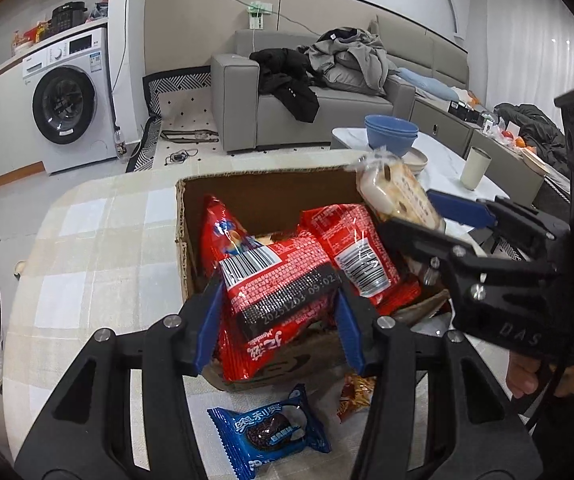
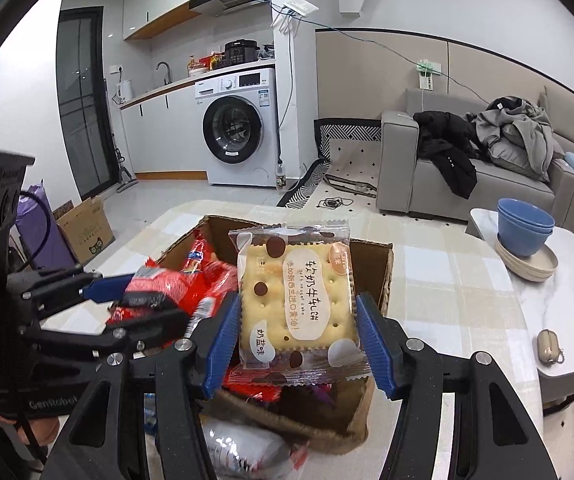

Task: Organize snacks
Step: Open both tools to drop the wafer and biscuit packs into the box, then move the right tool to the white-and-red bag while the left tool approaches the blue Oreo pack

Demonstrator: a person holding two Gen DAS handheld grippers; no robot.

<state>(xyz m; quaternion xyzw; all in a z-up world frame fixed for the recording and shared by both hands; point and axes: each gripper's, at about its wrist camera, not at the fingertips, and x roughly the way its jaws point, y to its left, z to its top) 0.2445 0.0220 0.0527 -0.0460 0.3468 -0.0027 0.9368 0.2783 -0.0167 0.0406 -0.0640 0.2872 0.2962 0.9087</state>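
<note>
My left gripper (image 1: 281, 322) is shut on a red snack packet (image 1: 275, 280), which it holds over the near side of an open cardboard box (image 1: 265, 196). A second red packet (image 1: 351, 248) leans inside the box. My right gripper (image 2: 299, 336) is shut on a clear-wrapped cracker packet (image 2: 297, 300), upright above the box (image 2: 375, 264). In the left wrist view, the right gripper (image 1: 419, 216) holds that cracker packet (image 1: 399, 196) over the box's far right corner. The left gripper (image 2: 155, 298) and its red packet (image 2: 159, 284) show at the left of the right wrist view.
A blue cookie packet (image 1: 271, 432) and an orange-red packet (image 1: 355, 396) lie on the checked tablecloth (image 1: 99, 248) in front of the box. A white packet (image 2: 239, 452) lies near the box. Blue bowls (image 2: 525, 224) on plates, a cup (image 1: 475, 168) and a small pouch (image 2: 549, 346) sit on the side table.
</note>
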